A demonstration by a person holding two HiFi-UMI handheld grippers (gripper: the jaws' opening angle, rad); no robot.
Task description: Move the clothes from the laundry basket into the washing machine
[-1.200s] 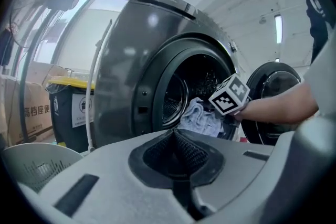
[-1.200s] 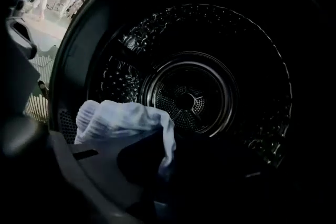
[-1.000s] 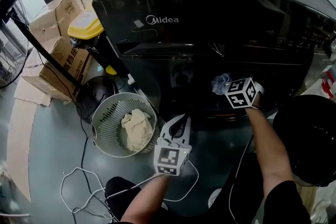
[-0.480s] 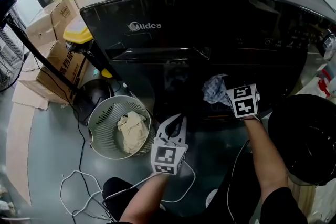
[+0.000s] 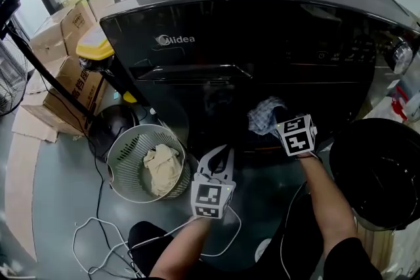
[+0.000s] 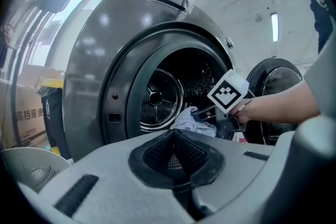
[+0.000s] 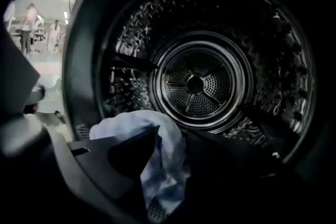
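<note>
Crumpled pale-blue cloth [image 7: 134, 126] hangs between the right gripper's [image 7: 173, 176] closing jaws before the drum [image 7: 195, 84]; the left gripper [image 6: 176, 152] is closed, empty, beside the basket [image 5: 125, 151].

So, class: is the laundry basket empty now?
No, a cream garment lies crumpled inside the laundry basket.

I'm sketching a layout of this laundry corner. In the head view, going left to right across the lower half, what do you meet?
cardboard boxes → laundry basket → left gripper → blue cloth → open washer door
</note>
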